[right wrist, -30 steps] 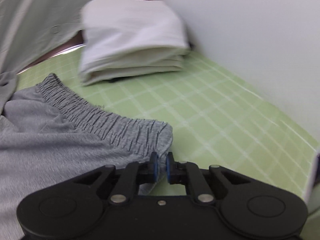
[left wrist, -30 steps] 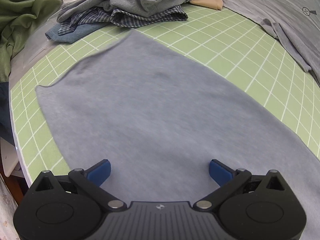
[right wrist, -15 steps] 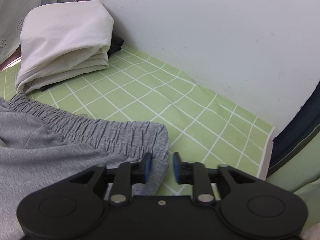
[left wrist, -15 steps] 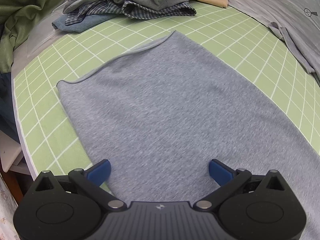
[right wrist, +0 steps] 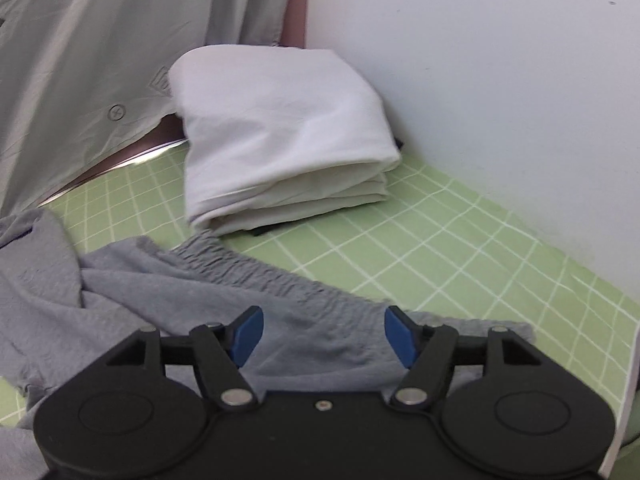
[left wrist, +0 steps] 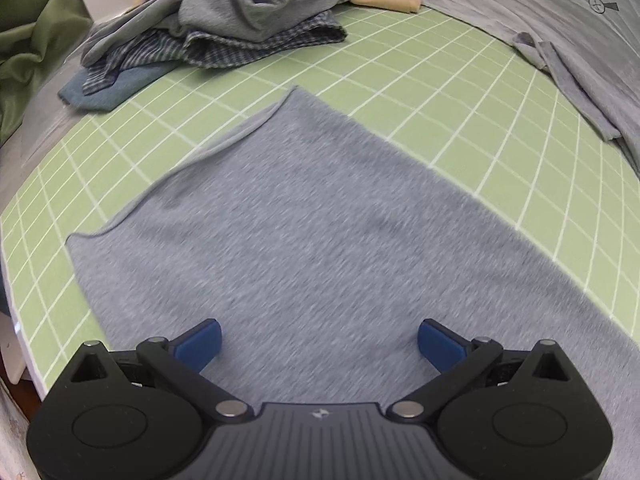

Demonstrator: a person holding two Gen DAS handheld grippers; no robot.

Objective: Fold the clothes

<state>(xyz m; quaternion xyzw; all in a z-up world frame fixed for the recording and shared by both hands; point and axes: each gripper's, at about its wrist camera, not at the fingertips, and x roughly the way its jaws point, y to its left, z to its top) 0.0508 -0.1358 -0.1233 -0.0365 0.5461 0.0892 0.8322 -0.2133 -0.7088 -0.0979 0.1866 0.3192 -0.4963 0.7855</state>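
Grey shorts lie on the green grid mat. In the left wrist view the leg end (left wrist: pixel 304 232) lies flat and smooth, its hem towards the far left. My left gripper (left wrist: pixel 319 342) is open and empty just above the cloth. In the right wrist view the elastic waistband (right wrist: pixel 256 276) lies rumpled across the mat. My right gripper (right wrist: pixel 322 334) is open and empty, its jaws standing over the waistband.
A pile of unfolded clothes (left wrist: pixel 240 20) sits at the mat's far end. A grey garment (left wrist: pixel 568 64) lies along the right edge. A folded white stack (right wrist: pixel 280 136) sits against the white wall (right wrist: pixel 500 80). The green mat (right wrist: pixel 460 248) lies beyond the waistband.
My right gripper opened and let go of the waistband corner, which now lies on the mat. It swung back towards the white stack. The left gripper stayed open and shifted slightly over the cloth.
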